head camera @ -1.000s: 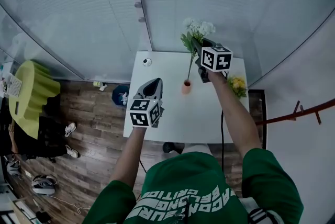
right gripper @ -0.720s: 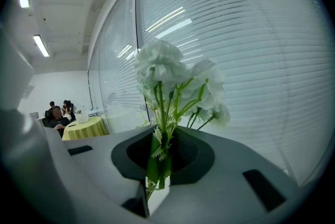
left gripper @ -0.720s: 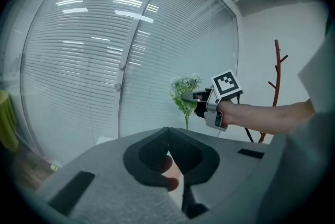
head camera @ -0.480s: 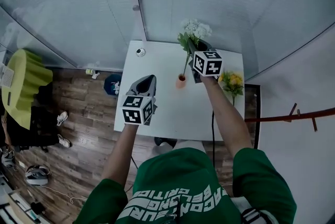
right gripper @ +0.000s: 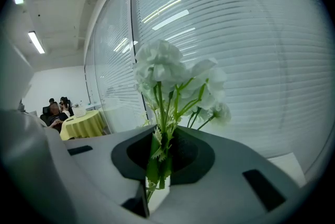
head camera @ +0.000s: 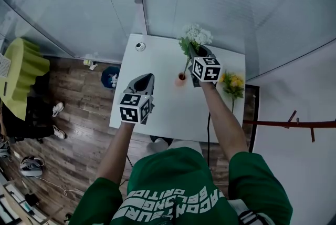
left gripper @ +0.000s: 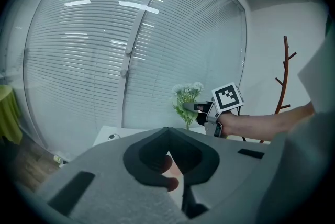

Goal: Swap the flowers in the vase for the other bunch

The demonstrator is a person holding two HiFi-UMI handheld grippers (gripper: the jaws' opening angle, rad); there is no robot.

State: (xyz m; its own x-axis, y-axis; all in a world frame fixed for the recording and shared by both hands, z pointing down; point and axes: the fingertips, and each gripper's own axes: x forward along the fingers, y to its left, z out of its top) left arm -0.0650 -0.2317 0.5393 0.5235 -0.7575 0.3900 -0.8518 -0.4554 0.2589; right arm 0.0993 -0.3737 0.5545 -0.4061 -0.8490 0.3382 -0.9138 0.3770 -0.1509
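The left claw (head camera: 147, 79), shut on nothing, hovers over the surface's (head camera: 163, 108) left edge. Past it the vase (head camera: 181, 79) stands mid-surface. The right claw (head camera: 200, 52) pinches the white bunch (head camera: 195, 36) (lower than a second ago), its stem reaching the vase's mouth. The yellow bunch (head camera: 232, 82) lies at the right edge.

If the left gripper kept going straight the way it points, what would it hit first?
Probably the small pink vase on the white table: seen from the left gripper, it stands straight ahead. Depth is unclear, so it might touch the table first.
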